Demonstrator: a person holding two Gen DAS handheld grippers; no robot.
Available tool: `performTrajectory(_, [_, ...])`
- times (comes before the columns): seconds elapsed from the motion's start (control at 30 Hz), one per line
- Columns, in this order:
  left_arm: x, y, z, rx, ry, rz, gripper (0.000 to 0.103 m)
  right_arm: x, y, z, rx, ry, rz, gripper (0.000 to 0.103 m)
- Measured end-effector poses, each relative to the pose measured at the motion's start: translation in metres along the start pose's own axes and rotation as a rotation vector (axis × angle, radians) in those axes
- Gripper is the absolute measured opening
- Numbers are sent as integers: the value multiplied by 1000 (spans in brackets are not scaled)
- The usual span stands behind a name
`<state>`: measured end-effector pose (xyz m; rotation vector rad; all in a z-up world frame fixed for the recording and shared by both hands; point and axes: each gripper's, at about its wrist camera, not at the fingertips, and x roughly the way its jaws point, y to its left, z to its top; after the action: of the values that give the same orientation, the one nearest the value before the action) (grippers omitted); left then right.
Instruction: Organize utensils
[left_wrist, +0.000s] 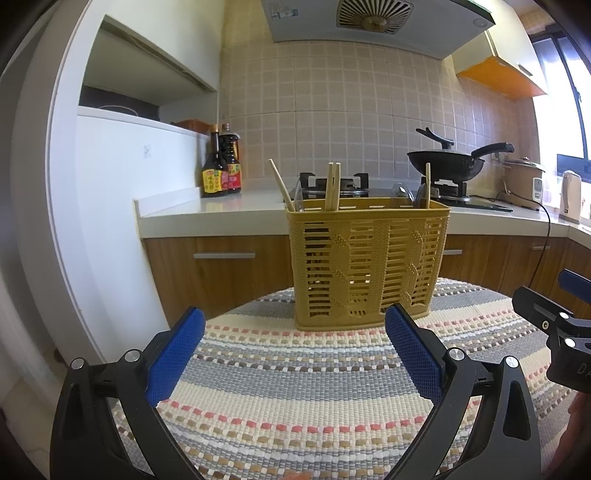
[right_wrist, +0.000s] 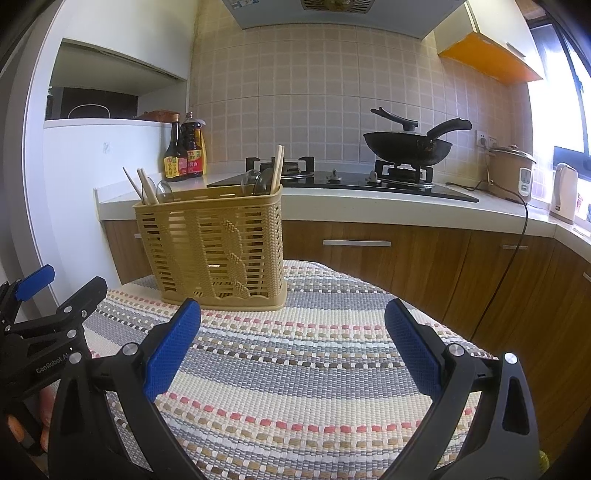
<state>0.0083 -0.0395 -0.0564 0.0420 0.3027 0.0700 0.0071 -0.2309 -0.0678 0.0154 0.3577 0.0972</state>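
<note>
The yellow utensil basket (left_wrist: 369, 262) stands upright at the far edge of the striped woven mat (left_wrist: 295, 387), holding wooden chopsticks (left_wrist: 332, 186) and clear spoons (right_wrist: 164, 192). The left gripper (left_wrist: 293, 356) is spread wide and empty, low over the mat, the basket straight ahead. The right gripper (right_wrist: 293, 350) is likewise spread and empty, the basket far left of it. Only the right view shows the left spoons plainly and the whole black wok (right_wrist: 408, 146) on the stove (right_wrist: 343, 182).
</note>
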Motion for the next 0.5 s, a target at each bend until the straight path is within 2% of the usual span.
performTrajectory(0.5, [1, 0, 0, 1, 1, -2, 95, 0, 1, 0, -1, 0, -2, 95])
